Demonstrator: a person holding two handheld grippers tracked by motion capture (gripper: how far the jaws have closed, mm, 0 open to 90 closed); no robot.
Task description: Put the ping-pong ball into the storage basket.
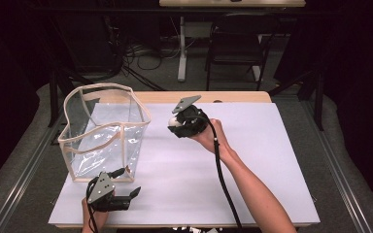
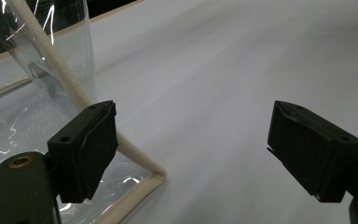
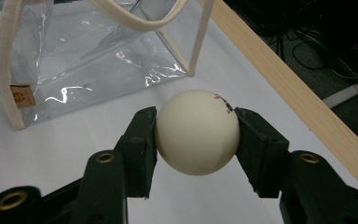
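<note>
A cream-white ball point(image 3: 197, 132) with a small red and black mark sits squeezed between the two black jaws of my right gripper point(image 3: 196, 137). From above, that right gripper point(image 1: 176, 123) hovers over the white mat, the ball point(image 1: 173, 122) showing at its tip, just right of the clear bag point(image 1: 104, 128). The clear plastic bag point(image 3: 88, 51) has cream piping and stands upright with its mouth open. My left gripper point(image 1: 135, 191) rests near the table's front edge by the bag's front corner point(image 2: 156, 177), jaws wide apart with nothing between them point(image 2: 191, 154).
A white mat point(image 1: 252, 160) covers the wooden table point(image 1: 233, 97), whose far edge point(image 3: 289, 93) runs close behind the ball. Beyond the table stand a dark chair point(image 1: 238, 43), a desk leg point(image 1: 181, 48) and cables on the floor.
</note>
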